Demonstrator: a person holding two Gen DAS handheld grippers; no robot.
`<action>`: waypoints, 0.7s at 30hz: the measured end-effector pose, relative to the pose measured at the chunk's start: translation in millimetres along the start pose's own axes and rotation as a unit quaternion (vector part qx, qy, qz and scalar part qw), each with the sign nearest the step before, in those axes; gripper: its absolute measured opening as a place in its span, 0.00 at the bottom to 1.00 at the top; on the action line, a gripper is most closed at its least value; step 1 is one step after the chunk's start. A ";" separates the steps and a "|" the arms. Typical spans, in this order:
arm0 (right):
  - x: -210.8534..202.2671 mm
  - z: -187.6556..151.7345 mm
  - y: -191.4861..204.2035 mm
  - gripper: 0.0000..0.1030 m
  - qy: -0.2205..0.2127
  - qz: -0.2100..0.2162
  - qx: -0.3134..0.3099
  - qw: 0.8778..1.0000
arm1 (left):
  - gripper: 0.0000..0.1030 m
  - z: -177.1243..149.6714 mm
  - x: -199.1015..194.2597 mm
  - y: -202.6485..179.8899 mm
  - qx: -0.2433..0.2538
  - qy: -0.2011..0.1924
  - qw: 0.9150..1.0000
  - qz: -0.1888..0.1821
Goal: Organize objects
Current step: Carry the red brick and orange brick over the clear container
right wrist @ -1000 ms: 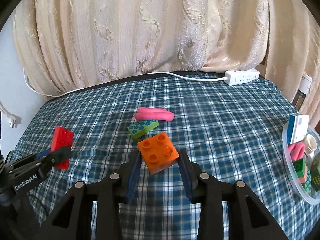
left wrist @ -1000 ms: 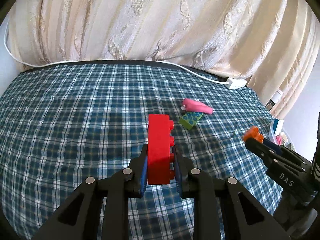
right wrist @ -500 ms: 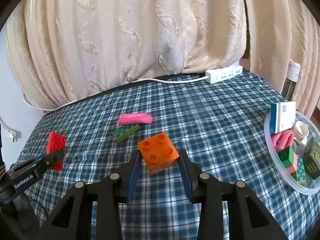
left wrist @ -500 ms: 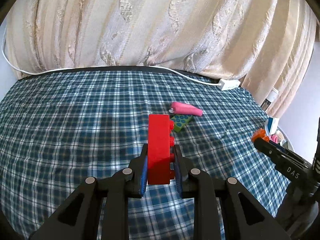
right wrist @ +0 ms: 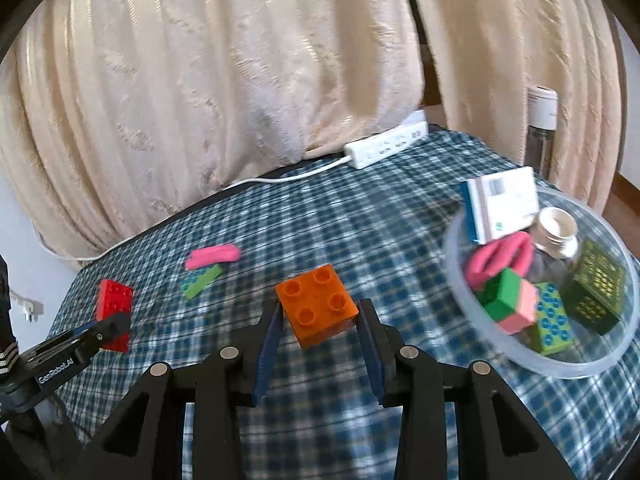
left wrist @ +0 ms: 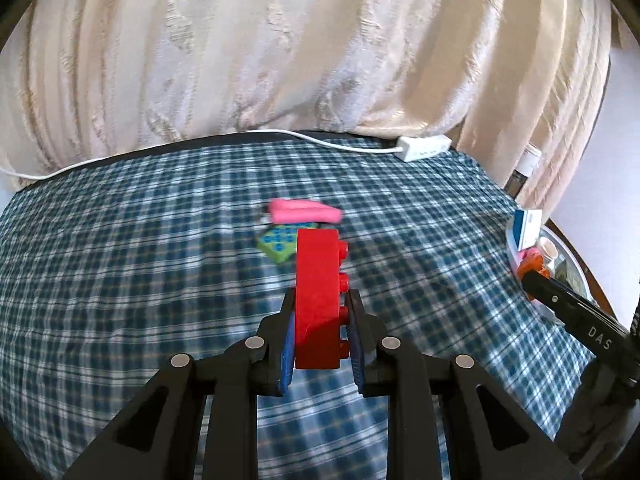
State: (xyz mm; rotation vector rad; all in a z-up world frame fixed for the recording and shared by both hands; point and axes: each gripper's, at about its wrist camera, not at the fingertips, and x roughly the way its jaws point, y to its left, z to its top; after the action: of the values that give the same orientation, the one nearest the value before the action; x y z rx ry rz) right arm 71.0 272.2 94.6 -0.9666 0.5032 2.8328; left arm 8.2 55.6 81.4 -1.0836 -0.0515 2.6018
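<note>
L gripper: jaws clamped on red brick, held on edge, studs facing right, above the checked cloth on the tabletop. R gripper: jaws clamped on orange 4-stud brick, studs up, tilted, also clear of the cloth. I see each gripper from the other's cam, both carrying their bricks.

Just right of the orange brick, at tabletop's right edge: clear bowl. Inside I make out green block, pink block, green dotted block, dark box, pink loop, small jar, white/blue box leaning on the rim.

Mid-tabletop: green dotted tile flat on cloth, pink piece touching its far side.

Far edge: white power strip w/ cable, curtain behind. Bottle at far right corner.
</note>
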 end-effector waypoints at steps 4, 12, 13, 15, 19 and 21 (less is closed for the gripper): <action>-10.3 0.6 -26.5 0.39 -0.010 -0.006 0.012 1.000 | 0.23 3.3 9.8 -29.2 0.016 0.006 1.000 -0.008; -21.1 1.2 -75.3 0.39 -0.024 -0.023 0.038 0.999 | 0.23 10.5 30.1 -87.2 0.050 0.020 0.998 -0.032; -21.8 1.0 -81.0 0.39 -0.024 -0.024 0.041 0.999 | 0.23 11.7 32.4 -94.2 0.055 0.021 0.998 -0.036; -22.9 2.0 -92.0 0.39 -0.025 -0.027 0.049 0.998 | 0.23 13.5 36.6 -107.8 0.067 0.022 0.997 -0.041; -23.5 5.2 -110.5 0.39 -0.028 -0.031 0.061 0.997 | 0.23 18.5 47.2 -134.4 0.091 0.027 0.994 -0.051; -21.7 8.4 -117.9 0.39 -0.029 -0.031 0.064 0.997 | 0.23 20.9 52.0 -143.8 0.099 0.030 0.993 -0.053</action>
State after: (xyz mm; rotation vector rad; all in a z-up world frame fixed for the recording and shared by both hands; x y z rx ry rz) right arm 107.5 386.1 81.7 -0.8584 0.6281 2.7260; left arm -0.6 209.7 82.9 -1.0563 0.1557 2.4185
